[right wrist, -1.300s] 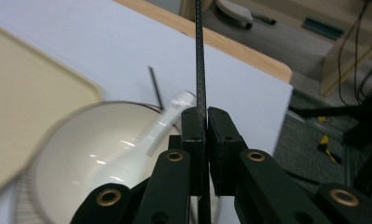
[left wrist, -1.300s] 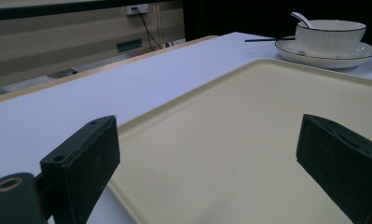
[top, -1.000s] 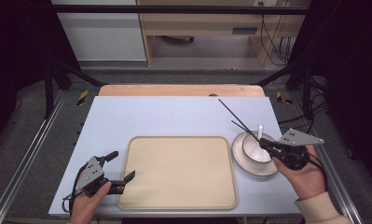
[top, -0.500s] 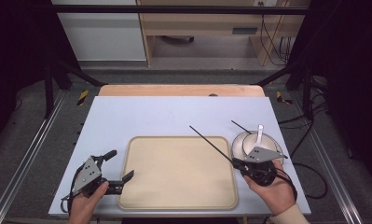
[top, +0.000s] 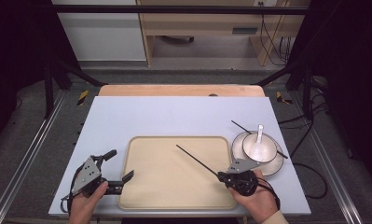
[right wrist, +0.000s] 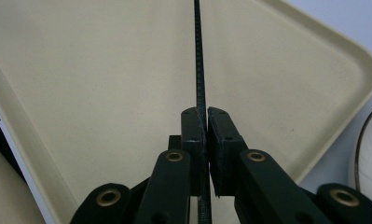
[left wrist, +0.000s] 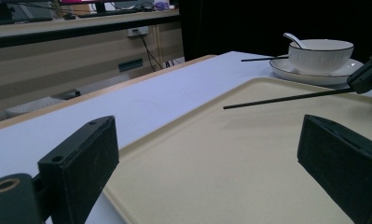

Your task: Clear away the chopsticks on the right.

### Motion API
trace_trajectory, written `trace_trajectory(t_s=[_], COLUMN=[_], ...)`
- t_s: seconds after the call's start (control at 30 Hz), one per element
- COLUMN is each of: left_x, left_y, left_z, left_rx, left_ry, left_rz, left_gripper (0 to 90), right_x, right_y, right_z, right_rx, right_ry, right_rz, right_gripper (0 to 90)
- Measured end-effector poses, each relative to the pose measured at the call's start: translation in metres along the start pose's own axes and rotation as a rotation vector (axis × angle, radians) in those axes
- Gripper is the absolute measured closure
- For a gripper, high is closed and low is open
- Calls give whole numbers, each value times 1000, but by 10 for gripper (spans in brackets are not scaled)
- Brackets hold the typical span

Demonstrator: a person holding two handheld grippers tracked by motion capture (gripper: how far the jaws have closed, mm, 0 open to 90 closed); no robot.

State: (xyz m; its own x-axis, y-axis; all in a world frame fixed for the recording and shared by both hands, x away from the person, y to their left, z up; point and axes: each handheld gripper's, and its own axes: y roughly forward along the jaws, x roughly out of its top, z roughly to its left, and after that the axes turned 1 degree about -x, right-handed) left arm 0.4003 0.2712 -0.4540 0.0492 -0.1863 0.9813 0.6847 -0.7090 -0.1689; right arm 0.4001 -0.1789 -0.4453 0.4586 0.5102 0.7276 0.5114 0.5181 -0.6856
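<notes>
My right gripper is shut on a thin black chopstick, which slants up and left over the beige tray. In the right gripper view the chopstick runs straight out from between the pressed pads above the tray. A second black chopstick lies by the white bowl, which stands on a saucer with a white spoon in it. My left gripper stands open at the tray's left edge, nothing between its pads.
The light blue table top has bare room behind the tray. In the left gripper view the held chopstick hovers over the tray, with bowl and saucer behind. Cables hang off the right edge.
My right gripper has carried the chopstick from beside the bowl leftward and down, over the tray's right part. The left gripper has kept still.
</notes>
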Motion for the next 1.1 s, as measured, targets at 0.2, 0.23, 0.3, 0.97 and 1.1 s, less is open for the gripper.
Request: trace_trajectory(t_s=[0.2, 0.23, 0.3, 0.97, 1.1], left_x=[1, 1, 1, 1, 1], left_y=[0, 0, 0, 2, 2], left_z=[-1, -1, -1, -3, -3], left_rx=[-4, -4, -6, -18, -20], left_ry=[2, 2, 2, 4, 3], left_rz=[-1, -1, -2, -4, -6], left_gripper=[50, 49, 49, 49, 49], right_x=[-4, -4, -5, -9, -10], right_y=[5, 7, 9, 19, 21], right_z=[1, 1, 2, 11, 11], right_rx=[5, 9, 10, 27, 33], right_ry=[17, 22, 18, 32, 34], right_rz=[8, 8, 14, 48, 52], right_gripper=[857, 857, 856, 855, 855])
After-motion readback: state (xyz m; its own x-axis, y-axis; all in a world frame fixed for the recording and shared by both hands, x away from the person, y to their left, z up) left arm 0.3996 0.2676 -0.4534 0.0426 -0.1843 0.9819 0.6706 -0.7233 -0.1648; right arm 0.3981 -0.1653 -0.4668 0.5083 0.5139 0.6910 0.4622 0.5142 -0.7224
